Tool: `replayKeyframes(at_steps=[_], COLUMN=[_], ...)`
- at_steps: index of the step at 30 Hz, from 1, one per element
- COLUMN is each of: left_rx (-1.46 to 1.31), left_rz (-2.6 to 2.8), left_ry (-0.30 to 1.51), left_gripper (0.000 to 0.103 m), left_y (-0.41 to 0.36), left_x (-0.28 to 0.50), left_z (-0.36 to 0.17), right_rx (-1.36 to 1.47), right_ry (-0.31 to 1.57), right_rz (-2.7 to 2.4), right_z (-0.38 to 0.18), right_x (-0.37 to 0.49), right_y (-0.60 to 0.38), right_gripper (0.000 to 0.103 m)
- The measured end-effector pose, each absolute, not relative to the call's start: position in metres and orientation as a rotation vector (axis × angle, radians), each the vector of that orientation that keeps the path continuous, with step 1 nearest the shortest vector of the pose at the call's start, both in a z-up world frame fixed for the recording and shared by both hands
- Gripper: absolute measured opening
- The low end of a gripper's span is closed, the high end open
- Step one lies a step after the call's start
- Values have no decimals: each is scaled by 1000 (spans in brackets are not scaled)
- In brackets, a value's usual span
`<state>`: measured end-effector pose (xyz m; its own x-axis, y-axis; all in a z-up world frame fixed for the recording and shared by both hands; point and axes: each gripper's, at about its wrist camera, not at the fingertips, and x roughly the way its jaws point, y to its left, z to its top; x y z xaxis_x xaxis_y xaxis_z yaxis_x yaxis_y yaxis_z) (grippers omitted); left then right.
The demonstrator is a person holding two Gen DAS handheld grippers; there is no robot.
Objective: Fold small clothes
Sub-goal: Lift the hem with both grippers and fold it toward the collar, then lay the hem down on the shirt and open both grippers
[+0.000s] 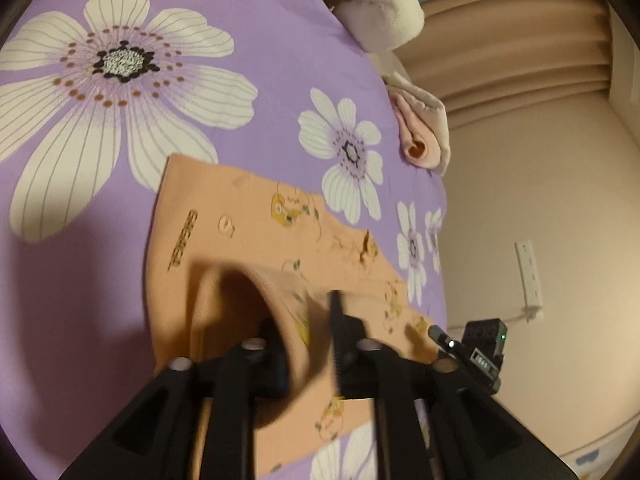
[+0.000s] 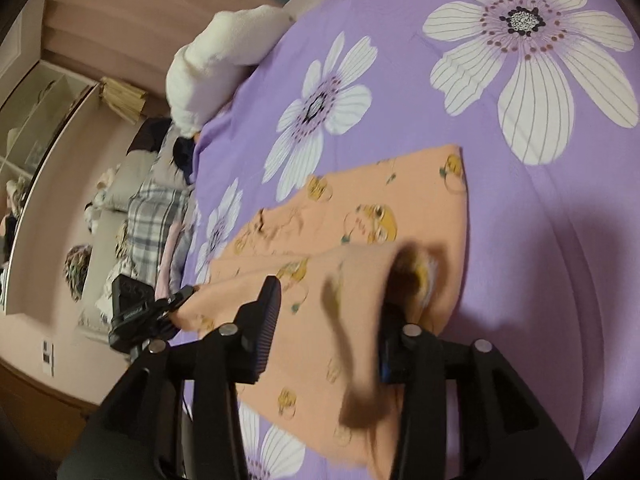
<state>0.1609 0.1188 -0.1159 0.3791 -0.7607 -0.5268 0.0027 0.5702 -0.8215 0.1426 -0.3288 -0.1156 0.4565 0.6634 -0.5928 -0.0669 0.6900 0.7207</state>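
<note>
Left gripper: fingers partly parted, folded edge of the peach garment lying loose between them; pads apparently not pressing.

Right gripper: fingers partly parted likewise, a fold of the same cloth draped between them, seemingly let go.

Peach garment: small, printed with yellow figures, spread on the bedspread; near edge doubled over onto itself, probably laid there as a fold.

Bedspread: purple with white flowers, on a bed.

White fleece bundle: at the bedspread's far edge, well apart from the garment.
</note>
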Motion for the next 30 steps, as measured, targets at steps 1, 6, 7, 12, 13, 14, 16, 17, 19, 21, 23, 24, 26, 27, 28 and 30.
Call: replayKeyframes(at_steps=[1,6,7,12,13,14,16,17,19,21,23,24,26,27,28,30], left_rx=[-836,-855,-854,-858,-846,-840,-862,-885,-957,-1041,-1128,-1149,-1202,-1219,-1238,-1239], left_rz=[-570,-572,-565,-555,-564,-571,-574,-568,-544,-522,-485,-464,-410,-394,-356,-313], left_ry=[1093,1075,1075,1086,1087,1089,1085,1079,1045,1010,980,970,968,969,963,976], left_gripper=[39,46,46,34,17,8,8,8,8,8,8,8,8,8,8,8], left_y=[119,125,125,120,118,117,118,120,127,133,138,139,142,143,147,152], left_x=[158,150,151,154,153,153,155,157,167,178,190,196,209,214,220,228], left_z=[-115,-115,-115,-118,-116,-115,-112,-112,-114,-118,-124,-127,-135,-138,-142,-146], right_rx=[677,605,588,612,609,605,607,624,687,747,794,848,929,967,1018,1057], right_ry=[1015,1040,1044,1065,1067,1064,1048,1028,994,968,955,956,956,956,955,956], right_rz=[507,534,525,486,480,480,506,526,557,564,546,535,502,477,445,399], right_z=[-114,-113,-114,-128,-129,-129,-124,-120,-114,-113,-116,-122,-129,-133,-139,-145], right_x=[139,128,128,137,137,136,133,133,137,147,164,175,191,198,208,218], right_y=[-329,-319,-317,-315,-315,-315,-314,-314,-317,-320,-322,-326,-330,-334,-340,-346], right_gripper=[41,33,26,9,8,7,7,7,7,7,7,7,7,10,10,15])
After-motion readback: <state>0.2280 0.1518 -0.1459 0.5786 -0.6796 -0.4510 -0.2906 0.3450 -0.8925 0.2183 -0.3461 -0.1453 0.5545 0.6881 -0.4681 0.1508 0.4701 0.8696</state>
